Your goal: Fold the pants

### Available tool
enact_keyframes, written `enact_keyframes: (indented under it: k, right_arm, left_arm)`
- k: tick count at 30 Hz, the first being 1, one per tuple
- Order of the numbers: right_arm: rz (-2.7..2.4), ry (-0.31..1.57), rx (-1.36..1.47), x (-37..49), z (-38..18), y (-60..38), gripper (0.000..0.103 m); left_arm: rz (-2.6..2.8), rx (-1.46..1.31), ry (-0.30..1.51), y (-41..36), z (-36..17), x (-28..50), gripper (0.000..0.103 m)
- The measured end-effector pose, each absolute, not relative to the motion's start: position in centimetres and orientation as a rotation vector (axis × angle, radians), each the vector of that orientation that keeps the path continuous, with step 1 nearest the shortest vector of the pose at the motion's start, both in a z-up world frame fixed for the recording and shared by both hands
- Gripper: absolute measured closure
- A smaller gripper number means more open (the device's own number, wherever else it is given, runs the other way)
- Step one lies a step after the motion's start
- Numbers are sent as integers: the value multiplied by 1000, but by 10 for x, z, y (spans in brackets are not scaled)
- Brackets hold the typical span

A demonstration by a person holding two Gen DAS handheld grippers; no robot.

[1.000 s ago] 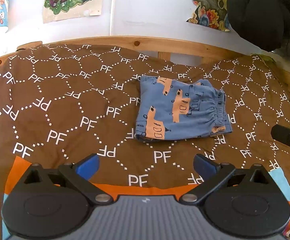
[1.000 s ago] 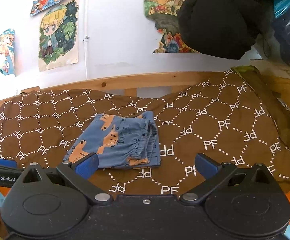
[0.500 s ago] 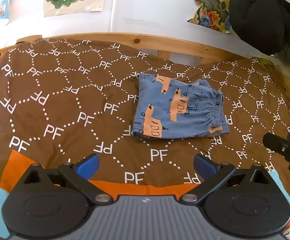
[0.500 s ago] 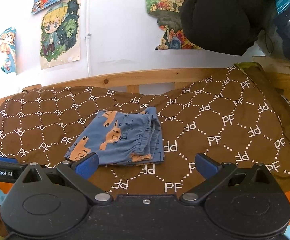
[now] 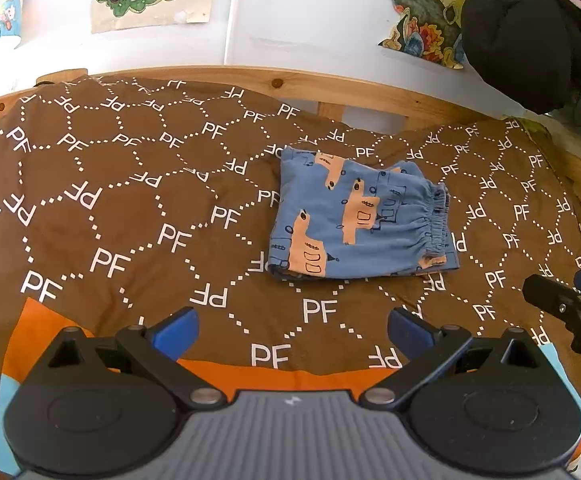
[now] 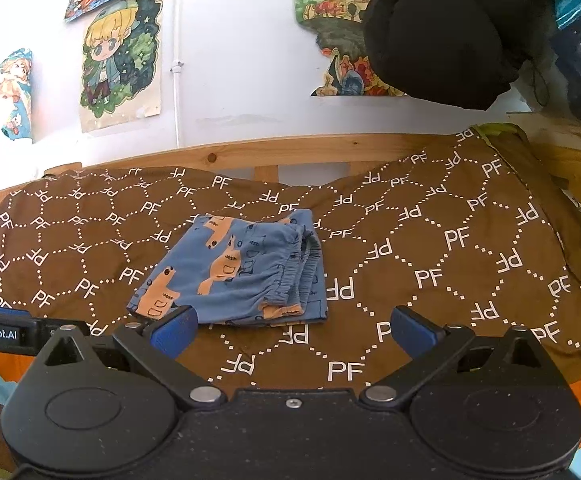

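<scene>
Small blue pants [image 5: 360, 220] with orange prints lie folded into a flat packet on the brown bedspread, elastic waistband to the right. They also show in the right wrist view [image 6: 236, 272]. My left gripper [image 5: 292, 330] is open and empty, hovering near the bed's front, well short of the pants. My right gripper [image 6: 290, 330] is open and empty, just in front of the pants' near edge. The right gripper's tip shows at the right edge of the left wrist view [image 5: 566, 304].
The brown "PF" bedspread [image 5: 130, 220] covers the bed. A wooden bed rail [image 5: 330, 88] runs along the back below a white wall with posters. A black garment [image 6: 442, 32] hangs at the upper right. An orange and light blue cover [image 5: 290, 376] lies under the grippers.
Both grippers have drawn back and risen slightly from the pants, staying open. The pants have not moved.
</scene>
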State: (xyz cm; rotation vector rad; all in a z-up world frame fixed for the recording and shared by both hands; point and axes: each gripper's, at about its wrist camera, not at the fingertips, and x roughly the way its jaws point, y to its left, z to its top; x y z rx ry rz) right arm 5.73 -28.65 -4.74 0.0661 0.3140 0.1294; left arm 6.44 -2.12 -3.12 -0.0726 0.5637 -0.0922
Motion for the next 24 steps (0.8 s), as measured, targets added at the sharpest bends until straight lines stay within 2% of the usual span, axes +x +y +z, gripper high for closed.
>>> enact_keyframes:
  k: [24]
  right_arm:
    - [130,329,59,59,-51,-285,1]
  left_arm:
    - [-47,-80,612,-18,-30,66,0]
